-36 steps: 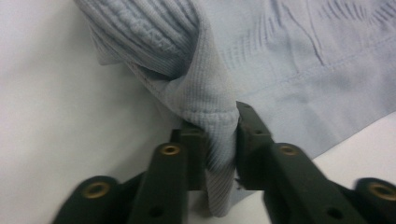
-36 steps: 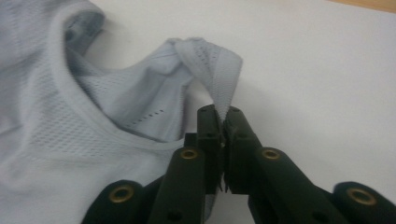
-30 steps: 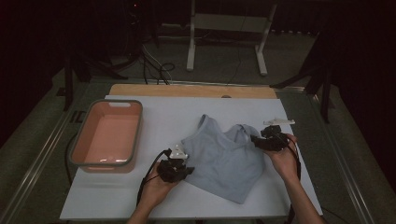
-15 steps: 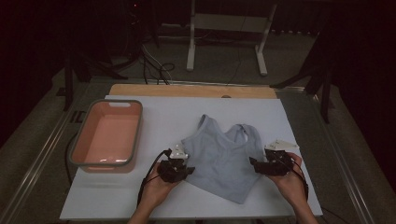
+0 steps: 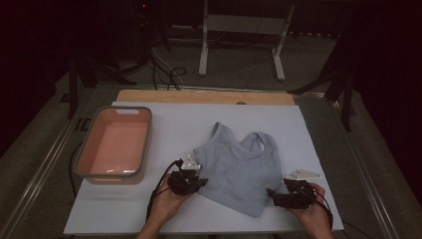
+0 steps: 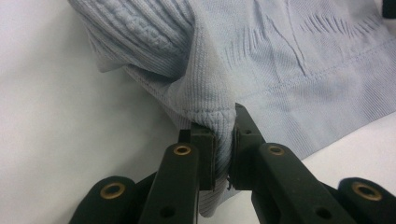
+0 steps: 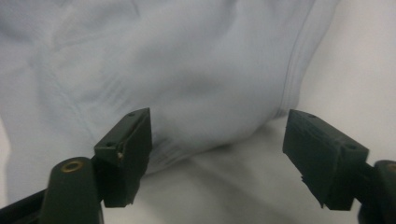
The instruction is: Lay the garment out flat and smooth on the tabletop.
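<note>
A light blue sleeveless top [image 5: 241, 169] lies spread on the white table [image 5: 174, 124], straps pointing away from me. My left gripper [image 5: 201, 183] is shut on the top's near left hem corner; in the left gripper view the ribbed fabric [image 6: 289, 56] is bunched and pinched between the pads [image 6: 205, 154]. My right gripper [image 5: 271, 195] sits by the top's near right edge. Its jaws have just been opening and stand wide apart. In the right gripper view, bare table lies between them and the cloth [image 7: 163, 70] is just beyond.
A pink basin [image 5: 82, 154] with a grey rim stands on the table's left side. The table's near edge runs just behind both hands. Beyond the far edge are a wooden strip, cables and a metal stand on a dark floor.
My right gripper has come toward me from beside the top's right strap down to its near right edge, with its jaws spreading. The top now lies flatter. The left gripper has kept still.
</note>
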A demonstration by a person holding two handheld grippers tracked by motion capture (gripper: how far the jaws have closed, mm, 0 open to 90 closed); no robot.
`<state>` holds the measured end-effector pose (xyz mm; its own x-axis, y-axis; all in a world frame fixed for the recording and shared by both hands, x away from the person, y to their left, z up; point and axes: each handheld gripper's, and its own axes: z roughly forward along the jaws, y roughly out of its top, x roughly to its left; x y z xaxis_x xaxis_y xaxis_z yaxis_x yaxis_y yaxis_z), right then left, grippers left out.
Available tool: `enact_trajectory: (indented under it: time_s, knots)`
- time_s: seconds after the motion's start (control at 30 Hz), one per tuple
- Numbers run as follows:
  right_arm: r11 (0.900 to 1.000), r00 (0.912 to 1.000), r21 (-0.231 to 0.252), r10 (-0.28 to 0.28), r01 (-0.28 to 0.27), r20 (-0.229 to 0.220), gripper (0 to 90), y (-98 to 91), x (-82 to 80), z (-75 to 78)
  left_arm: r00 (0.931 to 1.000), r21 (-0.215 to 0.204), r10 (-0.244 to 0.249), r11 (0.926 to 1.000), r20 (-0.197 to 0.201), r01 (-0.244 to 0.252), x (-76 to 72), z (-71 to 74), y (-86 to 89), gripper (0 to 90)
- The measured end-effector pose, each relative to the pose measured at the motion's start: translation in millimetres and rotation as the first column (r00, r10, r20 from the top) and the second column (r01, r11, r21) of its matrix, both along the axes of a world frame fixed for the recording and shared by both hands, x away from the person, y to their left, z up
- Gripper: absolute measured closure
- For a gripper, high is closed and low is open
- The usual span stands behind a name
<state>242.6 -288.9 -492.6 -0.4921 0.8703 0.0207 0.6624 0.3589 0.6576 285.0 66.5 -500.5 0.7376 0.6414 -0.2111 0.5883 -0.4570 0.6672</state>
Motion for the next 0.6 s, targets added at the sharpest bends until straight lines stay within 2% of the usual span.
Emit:
enact_trajectory:
  time_s: [0.03, 0.07, 0.13, 0.23, 0.37, 0.43, 0.6]
  knots:
    - [1.0000, 0.9999, 0.003, -0.003, 0.003, -0.011, 23.5, -0.7, 1.2, -2.1, 1.0000, 0.001, -0.001, 1.0000, -0.001, 0.001, -0.1, 0.0, 0.0, 83.8]
    - [0.9994, 0.9988, 0.033, -0.012, 0.014, -0.047, 25.2, -3.3, 5.6, -5.9, 1.0000, 0.001, -0.001, 1.0000, -0.001, 0.001, -0.1, -0.1, 0.0, 83.8]
    - [0.9979, 0.9978, 0.064, -0.009, 0.013, -0.065, 29.7, -4.0, 9.2, -7.5, 1.0000, 0.000, -0.001, 1.0000, -0.002, 0.001, -0.2, -0.3, -0.2, 83.8]
    - [0.9963, 0.9961, 0.086, 0.007, 0.001, -0.088, 40.7, -1.8, 13.1, -8.7, 1.0000, 0.000, -0.001, 1.0000, -0.001, 0.001, -0.1, -0.4, -0.7, 83.8]
    - [0.9984, 0.9981, 0.051, 0.026, -0.023, -0.055, 67.7, 2.8, 15.9, -3.5, 1.0000, 0.002, -0.004, 1.0000, 0.004, 0.004, -0.7, 0.3, -1.6, 83.8]
    - [0.9983, 0.9986, 0.051, 0.031, -0.029, -0.043, 78.2, 3.6, 17.7, -0.4, 1.0000, 0.001, -0.008, 1.0000, 0.005, 0.008, -1.0, 1.2, -2.4, 83.8]
    - [0.9984, 0.9982, 0.010, 0.056, -0.056, -0.019, 82.7, 9.0, 24.0, 3.9, 0.9998, -0.004, -0.012, 0.9999, 0.014, 0.012, -1.4, 3.3, -5.5, 83.7]
